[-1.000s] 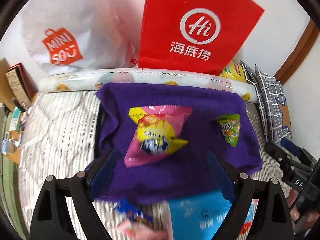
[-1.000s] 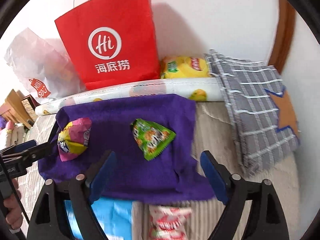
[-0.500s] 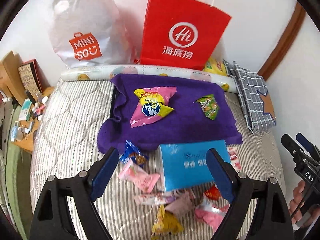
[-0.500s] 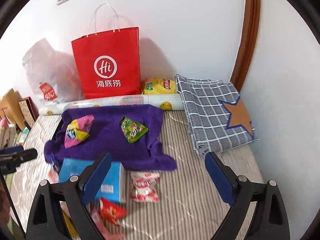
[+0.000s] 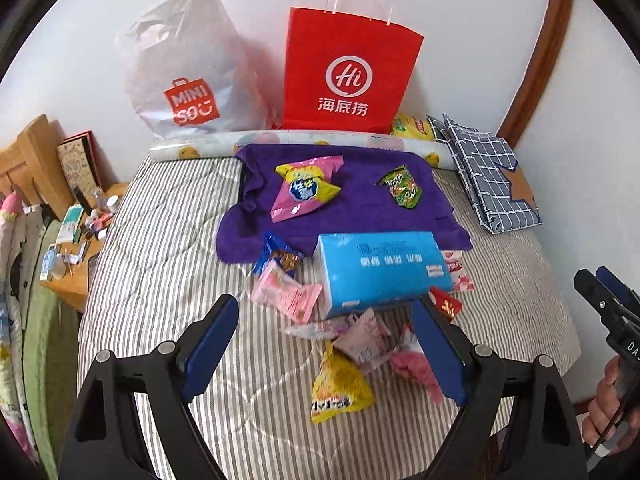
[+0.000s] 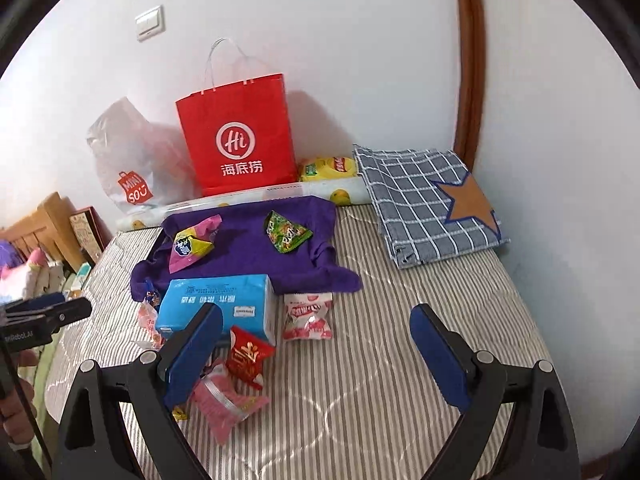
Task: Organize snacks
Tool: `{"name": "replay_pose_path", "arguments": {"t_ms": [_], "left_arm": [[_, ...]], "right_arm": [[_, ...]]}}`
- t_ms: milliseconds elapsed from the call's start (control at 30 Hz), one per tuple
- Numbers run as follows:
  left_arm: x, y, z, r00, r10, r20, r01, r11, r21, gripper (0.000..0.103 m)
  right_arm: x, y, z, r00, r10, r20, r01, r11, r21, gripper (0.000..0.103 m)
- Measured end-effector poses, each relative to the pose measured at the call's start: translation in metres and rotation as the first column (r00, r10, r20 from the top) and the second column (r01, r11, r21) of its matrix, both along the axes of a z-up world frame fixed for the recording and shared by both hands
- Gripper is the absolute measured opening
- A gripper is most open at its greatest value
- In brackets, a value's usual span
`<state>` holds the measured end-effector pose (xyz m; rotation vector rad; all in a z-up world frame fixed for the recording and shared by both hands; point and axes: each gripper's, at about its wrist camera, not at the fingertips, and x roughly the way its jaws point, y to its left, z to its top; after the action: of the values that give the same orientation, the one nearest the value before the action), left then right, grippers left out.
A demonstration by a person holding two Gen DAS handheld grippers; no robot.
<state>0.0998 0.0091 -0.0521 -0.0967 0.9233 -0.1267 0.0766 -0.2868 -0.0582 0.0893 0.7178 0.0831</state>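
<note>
We see both grippers hanging over a striped bed (image 5: 160,240) with their fingers spread wide and nothing between them: the left gripper (image 5: 326,346) above the heap of loose snacks, the right gripper (image 6: 316,354), whose fingers have just been opening, above bare mattress beside them. On the purple towel (image 5: 360,208) near the wall lie a pink-and-yellow snack packet (image 5: 302,192) and, well apart from it, a green snack packet (image 5: 401,188). A blue tissue pack (image 5: 384,268) sits just at the towel's near edge. Around it we find a blue wrapper (image 5: 278,254), a pink packet (image 5: 286,294), a red packet (image 6: 248,354), a yellow triangular packet (image 5: 340,388) and a red-and-white packet (image 6: 308,318). A red paper bag (image 5: 352,76) stands against the wall.
</note>
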Motion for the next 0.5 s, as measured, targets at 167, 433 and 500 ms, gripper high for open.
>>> {"name": "replay_pose_path", "arguments": {"t_ms": [167, 433, 500], "left_arm": [[-0.011, 0.009, -0.013, 1.000, 0.021, -0.005, -0.021, 1.000, -0.012, 0.087], [0.002, 0.030, -0.039, 0.996, 0.083, -0.044, -0.085, 0.995, -0.053, 0.083], [0.008, 0.035, -0.045, 0.995, 0.089, -0.047, -0.092, 0.994, -0.053, 0.083]], "right_arm": [[-0.005, -0.005, -0.010, 1.000, 0.000, 0.000, 0.000, 1.000, -0.006, 0.095], [0.032, -0.005, -0.053, 0.999, 0.001, -0.050, -0.001, 1.000, -0.001, 0.095], [0.047, -0.003, -0.066, 0.997, -0.003, -0.072, 0.003, 1.000, 0.006, 0.095]]}}
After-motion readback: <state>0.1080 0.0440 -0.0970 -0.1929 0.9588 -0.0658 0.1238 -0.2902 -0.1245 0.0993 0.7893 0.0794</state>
